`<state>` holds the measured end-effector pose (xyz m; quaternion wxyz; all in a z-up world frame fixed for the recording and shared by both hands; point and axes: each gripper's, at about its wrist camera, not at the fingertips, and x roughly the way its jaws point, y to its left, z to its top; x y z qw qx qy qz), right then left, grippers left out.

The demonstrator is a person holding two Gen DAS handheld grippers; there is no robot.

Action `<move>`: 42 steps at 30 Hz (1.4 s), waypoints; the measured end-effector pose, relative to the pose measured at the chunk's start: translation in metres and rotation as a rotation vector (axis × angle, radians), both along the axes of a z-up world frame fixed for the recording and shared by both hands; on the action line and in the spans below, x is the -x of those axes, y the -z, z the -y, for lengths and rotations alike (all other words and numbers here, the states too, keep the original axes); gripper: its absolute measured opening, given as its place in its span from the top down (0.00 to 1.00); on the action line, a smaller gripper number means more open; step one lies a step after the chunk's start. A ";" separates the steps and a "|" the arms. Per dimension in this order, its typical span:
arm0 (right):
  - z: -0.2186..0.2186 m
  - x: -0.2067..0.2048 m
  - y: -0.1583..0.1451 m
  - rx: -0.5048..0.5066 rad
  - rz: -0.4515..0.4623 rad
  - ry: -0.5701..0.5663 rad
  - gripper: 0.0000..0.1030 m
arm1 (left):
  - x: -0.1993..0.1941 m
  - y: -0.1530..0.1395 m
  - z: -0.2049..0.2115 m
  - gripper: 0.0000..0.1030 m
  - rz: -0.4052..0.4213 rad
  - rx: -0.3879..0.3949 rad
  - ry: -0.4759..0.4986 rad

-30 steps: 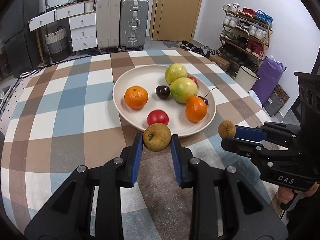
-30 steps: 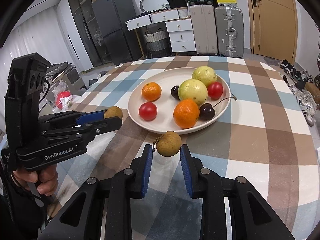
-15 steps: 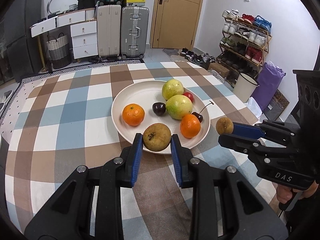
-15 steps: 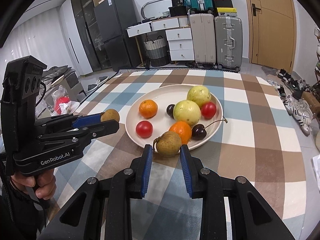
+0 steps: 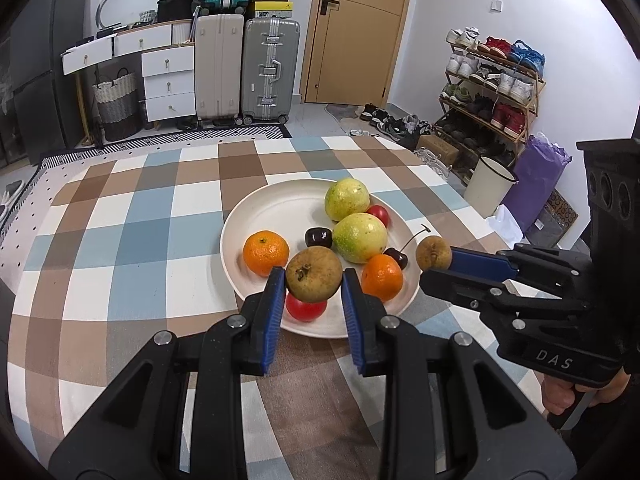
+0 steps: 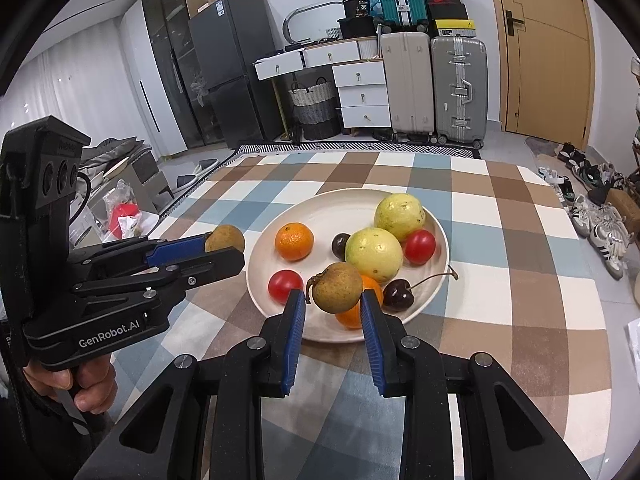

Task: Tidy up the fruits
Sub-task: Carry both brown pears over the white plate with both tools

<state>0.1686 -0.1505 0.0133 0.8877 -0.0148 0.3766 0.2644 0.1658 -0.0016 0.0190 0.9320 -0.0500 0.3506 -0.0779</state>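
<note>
1. A checked cloth (image 5: 132,216) in brown, blue and white covers the surface.
2. Two suitcases (image 5: 246,68), one beige and one grey, stand upright beside a wooden door (image 5: 352,32).
3. A shoe rack (image 5: 486,92) lines the right wall.
4. A dark fridge (image 6: 232,76) stands near white drawers (image 6: 362,94).

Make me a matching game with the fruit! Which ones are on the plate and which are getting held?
Things:
1. stemmed cherry
2. brown fruit with a stalk
3. stalkless brown fruit
4. yellow-green fruit

Places:
A. in the left gripper
B. at the plate's far edge
C. in the right gripper
D. near the plate's right rim, stem over it

Pairs: 1-D, 2-C, 3-A, 4-B
</note>
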 end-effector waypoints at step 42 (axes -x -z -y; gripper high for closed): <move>-0.026 -0.114 0.020 -0.040 -0.047 -0.018 0.72 | -0.110 0.027 -0.014 0.75 -0.045 -0.021 -0.029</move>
